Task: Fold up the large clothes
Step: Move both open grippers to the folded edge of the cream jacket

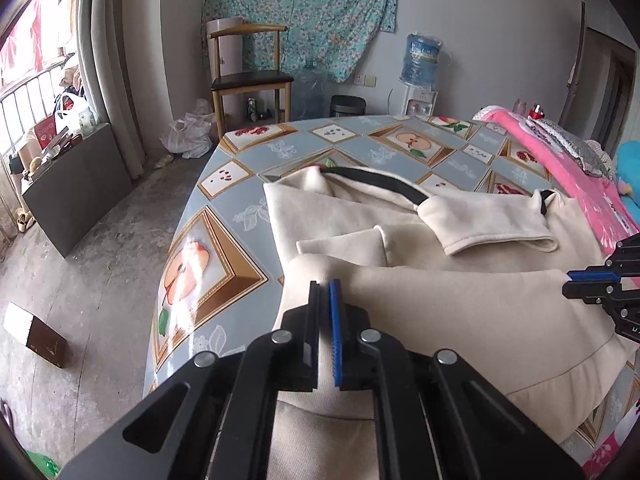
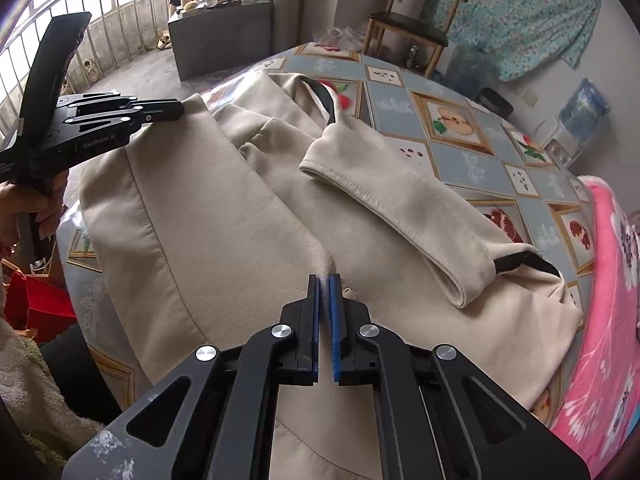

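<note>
I see both tongs clenched on the beige garment's folded edge, left tongs [image 1: 325, 285], right tongs [image 2: 325, 280], beige garment [image 1: 460, 308] on patterned surface [image 1: 224, 240], pinched cloth hidden between pads, near hem cut off.

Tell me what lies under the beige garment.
The beige garment lies on a table with a fruit-patterned cloth, which shows all around it. Whatever sits directly beneath the fabric is covered. Its own sleeve is folded on top.
</note>
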